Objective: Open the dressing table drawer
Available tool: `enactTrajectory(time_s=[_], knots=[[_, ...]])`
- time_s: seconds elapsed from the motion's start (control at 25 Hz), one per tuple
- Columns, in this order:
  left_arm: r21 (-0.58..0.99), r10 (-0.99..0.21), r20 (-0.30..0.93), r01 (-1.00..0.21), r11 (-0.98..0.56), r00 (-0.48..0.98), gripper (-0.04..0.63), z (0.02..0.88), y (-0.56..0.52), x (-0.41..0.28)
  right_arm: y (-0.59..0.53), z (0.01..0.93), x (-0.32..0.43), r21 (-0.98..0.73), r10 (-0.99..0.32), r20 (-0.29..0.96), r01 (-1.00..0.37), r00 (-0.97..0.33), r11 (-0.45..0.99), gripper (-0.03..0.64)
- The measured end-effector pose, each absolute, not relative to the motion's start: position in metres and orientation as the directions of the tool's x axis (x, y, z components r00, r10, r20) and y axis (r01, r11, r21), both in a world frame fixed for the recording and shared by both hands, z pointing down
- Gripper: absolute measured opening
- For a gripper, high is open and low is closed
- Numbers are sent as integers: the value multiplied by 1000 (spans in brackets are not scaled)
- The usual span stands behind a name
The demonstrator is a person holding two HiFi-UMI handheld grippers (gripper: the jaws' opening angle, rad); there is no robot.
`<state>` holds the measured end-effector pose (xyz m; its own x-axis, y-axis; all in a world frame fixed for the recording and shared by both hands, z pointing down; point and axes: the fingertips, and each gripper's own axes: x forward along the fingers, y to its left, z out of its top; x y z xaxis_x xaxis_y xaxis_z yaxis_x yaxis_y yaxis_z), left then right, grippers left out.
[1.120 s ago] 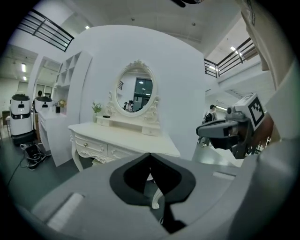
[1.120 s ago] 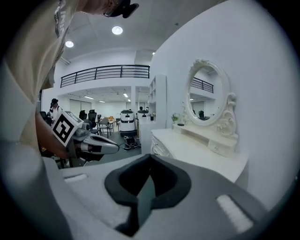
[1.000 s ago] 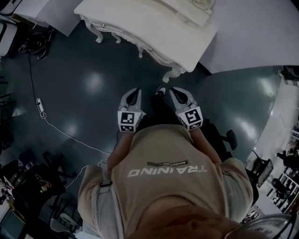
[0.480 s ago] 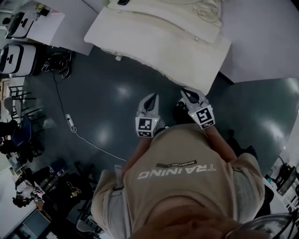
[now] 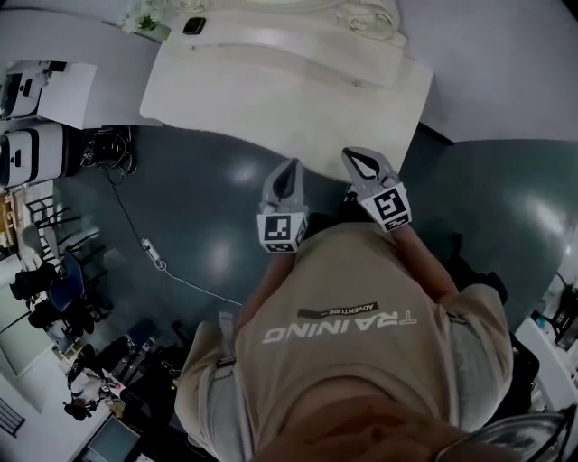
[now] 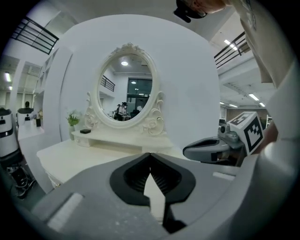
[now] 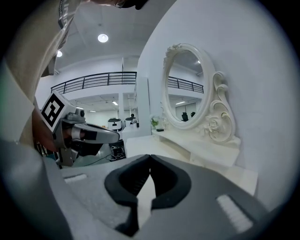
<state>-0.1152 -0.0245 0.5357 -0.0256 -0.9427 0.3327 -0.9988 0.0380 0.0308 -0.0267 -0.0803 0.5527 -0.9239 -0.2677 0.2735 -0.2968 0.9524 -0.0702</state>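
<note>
A cream dressing table (image 5: 271,90) with an oval carved mirror (image 6: 125,91) stands against the white wall, straight ahead of me. Its drawer front is hidden under the tabletop in the head view. My left gripper (image 5: 288,166) hovers just short of the table's front edge, jaws shut and empty. My right gripper (image 5: 354,155) reaches over the front edge near the table's right end, also shut with nothing in it. In the left gripper view the tabletop (image 6: 84,157) spreads beyond the jaw tips (image 6: 150,154); the right gripper (image 6: 211,149) shows at the side.
A small black object (image 5: 193,25) and a little green plant (image 6: 72,120) sit on the table's raised shelf. A white cable with a power strip (image 5: 153,255) crosses the grey floor at left. Equipment and chairs (image 5: 36,162) crowd the far left.
I have walked up to the dressing table: it has grown and slid down toward me, and both grippers, which hung over the floor, now reach its front edge.
</note>
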Motion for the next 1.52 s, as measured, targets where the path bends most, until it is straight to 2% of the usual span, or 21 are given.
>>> enactTrajectory(time_s=[0.32, 0.52, 0.72, 0.96, 1.16, 1.4, 1.52], knots=[[28, -931, 317, -983, -179, 179, 8, 544, -90, -125, -115, 576, -36, -96, -373, 354, -430, -857, 898, 3], [80, -899, 323, -955, -286, 296, 8, 547, -113, -150, -142, 552, -53, -45, -502, 360, -552, -787, 833, 3], [62, -852, 309, -903, -425, 422, 8, 547, -149, -175, -169, 533, -72, -14, -605, 342, -648, -719, 762, 3], [124, -802, 293, -852, -508, 521, 8, 548, -175, -185, -177, 536, -65, -5, -696, 392, -758, -602, 652, 3], [167, -757, 275, -804, -570, 593, 8, 571, -200, -161, -170, 548, -38, 28, -750, 424, -821, -508, 571, 3], [269, -691, 342, -771, -577, 637, 9, 604, -232, -118, -165, 561, 3, 4, -765, 460, -861, -451, 509, 3], [229, -702, 385, -799, -555, 599, 9, 620, -252, -107, -178, 564, 14, -19, -772, 436, -862, -463, 506, 3]])
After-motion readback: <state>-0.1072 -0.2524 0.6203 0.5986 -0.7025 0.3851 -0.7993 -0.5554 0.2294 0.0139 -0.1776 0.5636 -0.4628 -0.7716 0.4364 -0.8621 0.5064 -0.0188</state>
